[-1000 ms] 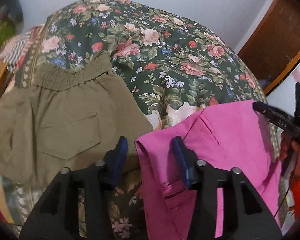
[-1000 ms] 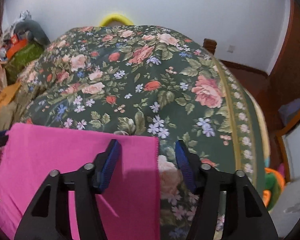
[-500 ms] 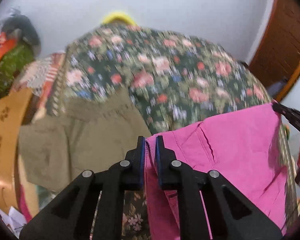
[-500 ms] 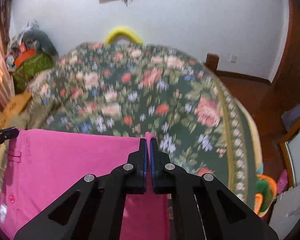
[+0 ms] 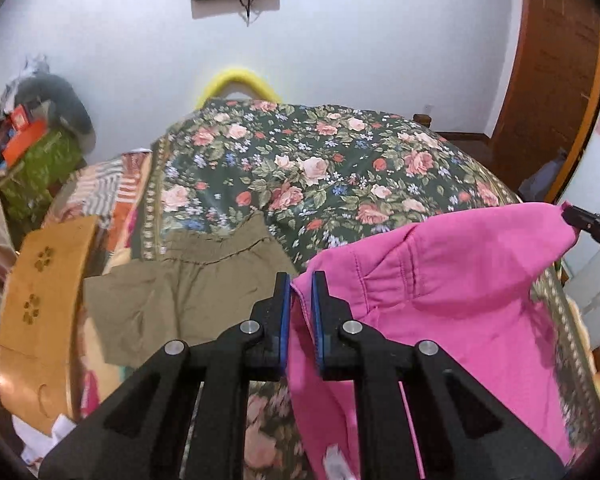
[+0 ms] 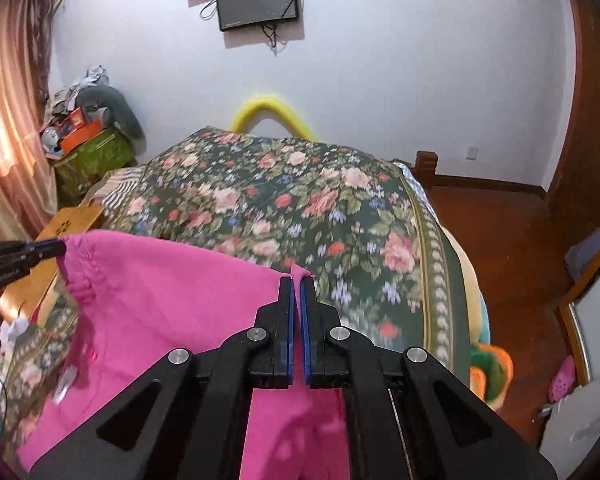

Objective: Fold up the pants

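Note:
The pink pants (image 5: pixel 452 304) hang lifted above the floral bedspread (image 5: pixel 320 172), stretched between my two grippers. My left gripper (image 5: pixel 300 284) is shut on the waistband corner of the pants. My right gripper (image 6: pixel 298 280) is shut on the opposite corner of the pink pants (image 6: pixel 172 304). The right gripper's tip shows at the far right of the left wrist view (image 5: pixel 592 224), and the left gripper's tip shows at the far left of the right wrist view (image 6: pixel 28 254). The lower part of the pants hangs out of sight below both cameras.
Folded olive-green shorts (image 5: pixel 180 292) lie on the bed's left side, next to a wooden board (image 5: pixel 40 308). A cluttered green box (image 6: pixel 92 156) stands by the left wall. A yellow curved bar (image 6: pixel 272 112) sits at the bed's far end. Wooden floor (image 6: pixel 500 240) and door lie right.
Both grippers were open around the pants' corners a second ago, then shut on them. Both have since lifted, raising the pink pants off the bedspread.

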The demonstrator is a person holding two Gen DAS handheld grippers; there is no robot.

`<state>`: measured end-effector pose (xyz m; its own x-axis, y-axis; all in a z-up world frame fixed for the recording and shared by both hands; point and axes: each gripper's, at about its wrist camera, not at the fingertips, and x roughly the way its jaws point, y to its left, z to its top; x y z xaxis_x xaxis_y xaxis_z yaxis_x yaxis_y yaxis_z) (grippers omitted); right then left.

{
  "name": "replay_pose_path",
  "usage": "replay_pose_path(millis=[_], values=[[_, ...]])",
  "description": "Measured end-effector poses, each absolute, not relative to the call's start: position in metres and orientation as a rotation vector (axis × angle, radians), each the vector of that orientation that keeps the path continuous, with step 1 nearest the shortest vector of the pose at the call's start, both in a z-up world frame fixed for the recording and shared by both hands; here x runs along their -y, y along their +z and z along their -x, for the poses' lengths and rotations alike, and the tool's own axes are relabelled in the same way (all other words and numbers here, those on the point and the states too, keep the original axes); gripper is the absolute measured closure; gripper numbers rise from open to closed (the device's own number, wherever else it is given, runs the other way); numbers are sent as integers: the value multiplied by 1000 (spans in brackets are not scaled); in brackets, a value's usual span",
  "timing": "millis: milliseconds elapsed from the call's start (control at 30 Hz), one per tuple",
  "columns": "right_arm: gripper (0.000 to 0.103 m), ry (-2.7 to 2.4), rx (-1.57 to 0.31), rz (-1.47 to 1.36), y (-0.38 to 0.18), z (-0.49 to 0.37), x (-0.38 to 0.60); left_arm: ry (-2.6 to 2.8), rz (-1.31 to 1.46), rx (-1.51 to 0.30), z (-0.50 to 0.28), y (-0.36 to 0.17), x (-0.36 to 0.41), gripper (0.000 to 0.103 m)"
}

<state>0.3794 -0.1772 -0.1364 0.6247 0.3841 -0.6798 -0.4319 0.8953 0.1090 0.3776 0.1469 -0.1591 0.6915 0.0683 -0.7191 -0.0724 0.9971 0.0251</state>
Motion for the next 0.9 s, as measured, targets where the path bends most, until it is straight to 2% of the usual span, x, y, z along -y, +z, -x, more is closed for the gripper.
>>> replay_pose_path(millis=[300,733,900], values=[[101,517,-788,37,-142,-289,203,57,-157,-750,-278,-162,-107,94],[99,458,-932,-26,-194,-201,234,-36,-150,-938,-194,-227,-84,94],[99,434,-945,25,-199,-175,240,-75,-174,-980,-174,-232,-84,94]])
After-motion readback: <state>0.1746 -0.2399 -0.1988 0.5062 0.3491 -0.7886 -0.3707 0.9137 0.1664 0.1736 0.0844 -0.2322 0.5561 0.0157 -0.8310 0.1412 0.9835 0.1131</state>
